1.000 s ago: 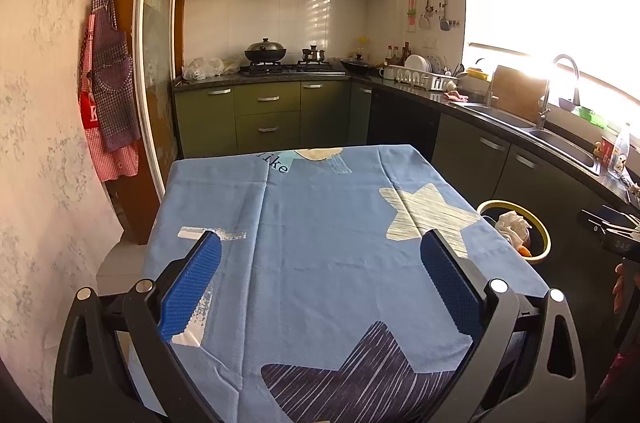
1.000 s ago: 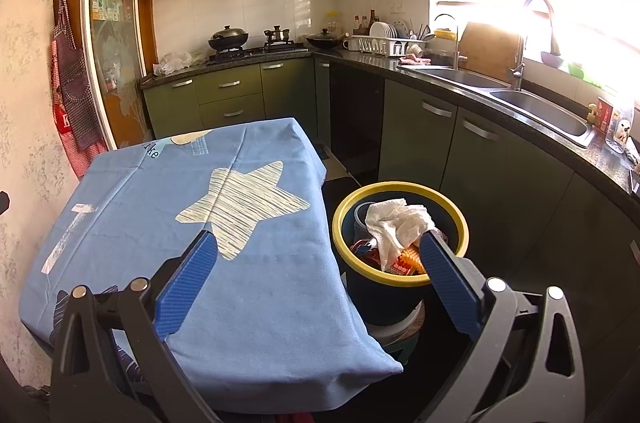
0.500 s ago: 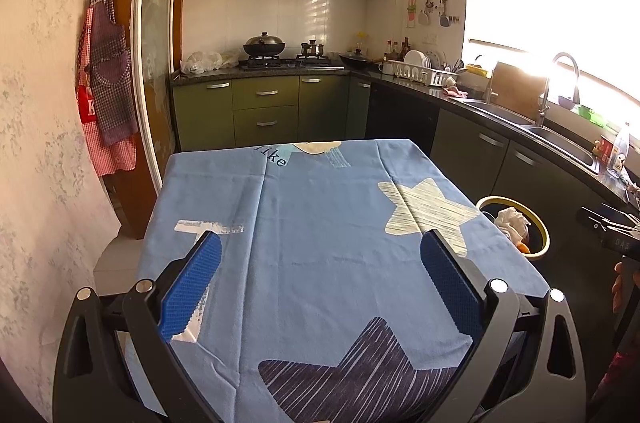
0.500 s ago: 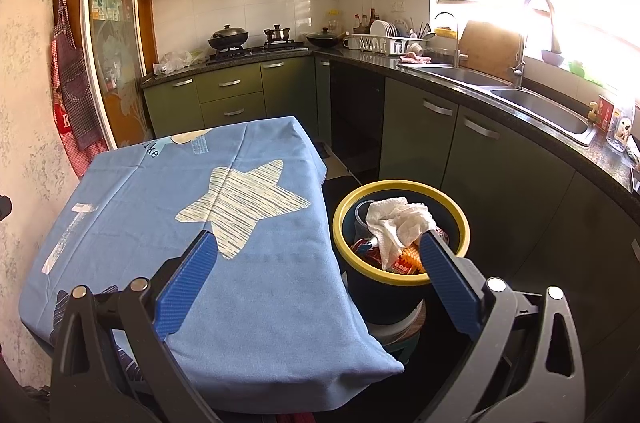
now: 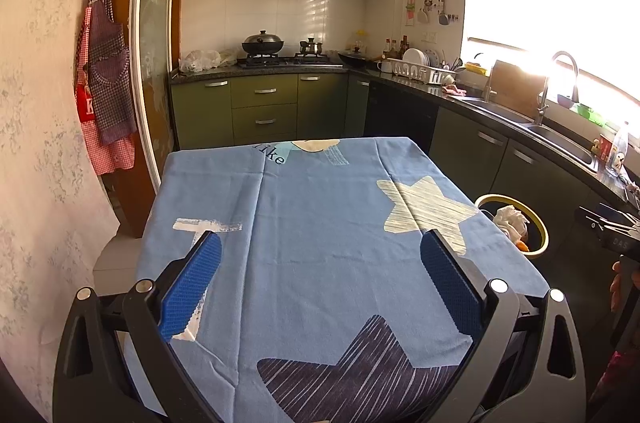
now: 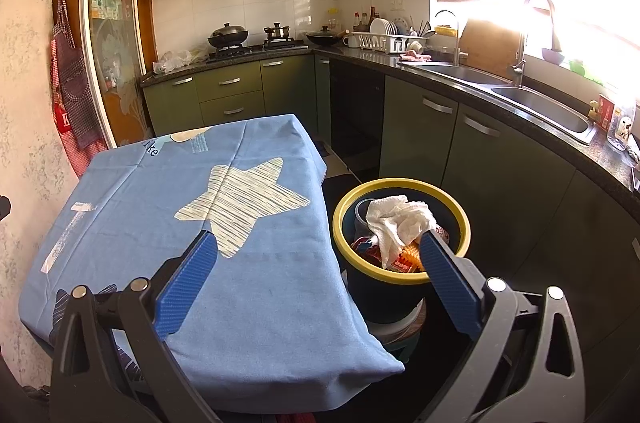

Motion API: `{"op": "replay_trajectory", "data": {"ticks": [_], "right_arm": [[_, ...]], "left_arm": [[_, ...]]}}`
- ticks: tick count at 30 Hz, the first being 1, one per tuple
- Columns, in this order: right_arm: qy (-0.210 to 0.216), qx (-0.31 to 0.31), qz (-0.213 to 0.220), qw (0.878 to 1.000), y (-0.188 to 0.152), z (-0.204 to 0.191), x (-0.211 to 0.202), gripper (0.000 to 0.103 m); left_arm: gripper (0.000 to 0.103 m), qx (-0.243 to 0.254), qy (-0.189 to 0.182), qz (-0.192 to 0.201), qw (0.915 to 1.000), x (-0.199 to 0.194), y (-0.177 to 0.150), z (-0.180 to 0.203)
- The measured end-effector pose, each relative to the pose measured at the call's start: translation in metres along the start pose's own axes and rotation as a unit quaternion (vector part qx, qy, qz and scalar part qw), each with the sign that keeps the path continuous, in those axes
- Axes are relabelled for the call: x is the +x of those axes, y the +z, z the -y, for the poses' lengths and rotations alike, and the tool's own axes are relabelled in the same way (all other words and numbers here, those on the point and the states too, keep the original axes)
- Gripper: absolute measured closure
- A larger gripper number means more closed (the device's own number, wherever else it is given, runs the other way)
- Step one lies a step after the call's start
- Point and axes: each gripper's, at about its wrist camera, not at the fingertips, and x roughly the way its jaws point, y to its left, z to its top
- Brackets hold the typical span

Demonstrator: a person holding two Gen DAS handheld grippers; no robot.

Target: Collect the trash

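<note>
At the far left a checked apron (image 5: 105,71) hangs on the papered wall, beside a glass-fronted sliding door (image 6: 114,35). Nearer and to the right stands the table, covered by a blue cloth (image 5: 320,223) printed with stars — a pale star (image 5: 426,209) toward its right edge, a dark striped one (image 5: 360,371) at the near edge. The left gripper (image 5: 320,279) hovers over the near part of this cloth with its blue-padded fingers spread wide and nothing between them. In the right wrist view the right gripper (image 6: 320,279) is likewise released, jaws wide apart and holding nothing; its left finger lies over the cloth, its right finger over the near rim of the bin. That yellow-rimmed trash bin (image 6: 348,201) sits on the floor just beside the table's right edge, and the trash is inside it — a crumpled white paper towel (image 6: 400,219) on top, with red and orange wrappers (image 6: 404,259) under it. Beyond, along the far wall, a lidded wok (image 5: 262,43) sits on the stove, and to the right the dark counter carries a white dish rack (image 6: 384,41) and a steel sink (image 6: 548,107) under the bright window.
</note>
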Motion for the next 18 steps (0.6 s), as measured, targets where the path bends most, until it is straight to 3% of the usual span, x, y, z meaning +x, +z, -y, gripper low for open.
{"op": "replay_trajectory", "data": {"ticks": [18], "right_arm": [[0.001,0.000,0.000,1.000,-0.0004,0.0002,0.0002,0.007]], "left_arm": [[0.005,0.002,0.002,-0.002,1.0000,-0.0004,-0.0011,-0.0009]]}}
